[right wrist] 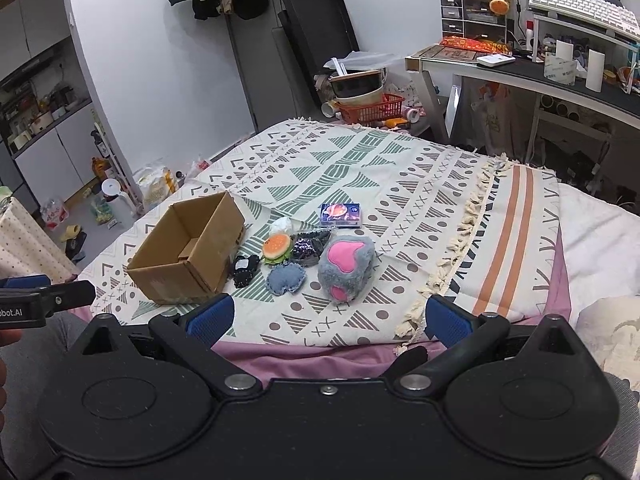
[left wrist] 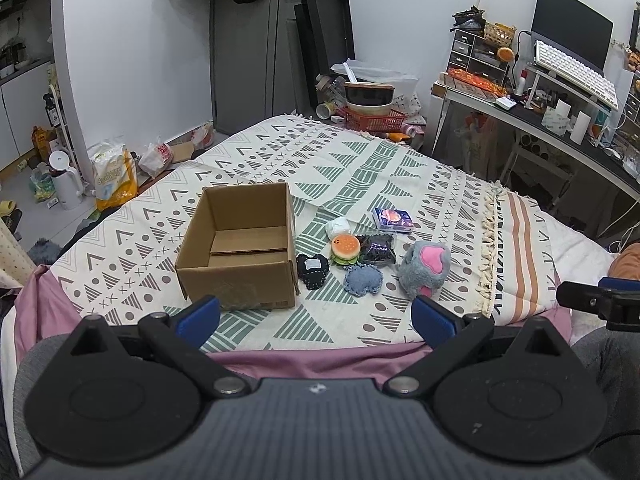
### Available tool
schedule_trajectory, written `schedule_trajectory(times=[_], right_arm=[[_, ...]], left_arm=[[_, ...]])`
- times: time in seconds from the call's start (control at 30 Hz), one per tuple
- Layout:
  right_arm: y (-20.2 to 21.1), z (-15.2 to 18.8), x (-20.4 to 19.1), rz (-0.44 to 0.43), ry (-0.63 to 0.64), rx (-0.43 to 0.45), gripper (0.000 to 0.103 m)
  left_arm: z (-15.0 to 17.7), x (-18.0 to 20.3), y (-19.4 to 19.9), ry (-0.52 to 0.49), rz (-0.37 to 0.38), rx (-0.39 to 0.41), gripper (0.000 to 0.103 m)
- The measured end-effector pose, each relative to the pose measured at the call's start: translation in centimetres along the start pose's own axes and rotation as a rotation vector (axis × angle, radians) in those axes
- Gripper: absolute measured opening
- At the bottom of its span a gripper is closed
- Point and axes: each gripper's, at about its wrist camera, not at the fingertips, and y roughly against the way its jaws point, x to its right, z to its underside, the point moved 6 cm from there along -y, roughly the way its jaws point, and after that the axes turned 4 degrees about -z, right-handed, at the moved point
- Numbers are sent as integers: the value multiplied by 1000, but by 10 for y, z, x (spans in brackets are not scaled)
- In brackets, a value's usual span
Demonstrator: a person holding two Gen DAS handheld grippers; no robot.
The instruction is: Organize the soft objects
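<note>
The patterned blanket [left wrist: 360, 168] covers the bed, and on it an open cardboard box [left wrist: 240, 248] stands empty at the left. Just right of the box lies a cluster of soft things: the grey paw plush [left wrist: 424, 268], then the blue denim heart [left wrist: 364, 282], the burger toy [left wrist: 345, 249] and the black pouch [left wrist: 313, 270]. Both the left gripper [left wrist: 316, 316] and the right gripper [right wrist: 327, 316] hover at the near edge, jaws wide apart and empty. Best to take the paw plush first, gripping its middle, since it looks likely to squash.
</note>
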Motion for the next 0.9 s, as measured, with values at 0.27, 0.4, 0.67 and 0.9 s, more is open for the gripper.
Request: schedule_trajectory(times=[0.27, 0.4, 0.67, 0.9], right_arm=[[-1, -1, 1, 5, -5, -1, 103], [-1, -3, 1, 11, 4, 6, 103], [-2, -6, 0, 3, 23, 9, 103], [-11, -7, 3, -4, 23, -5, 103]], left_arm=[[0, 0, 0, 1, 2, 0, 101], [1, 0, 0, 2, 1, 1, 101], [2, 4, -1, 7, -2, -2, 101], [-2, 5, -8, 7, -6, -14, 101]])
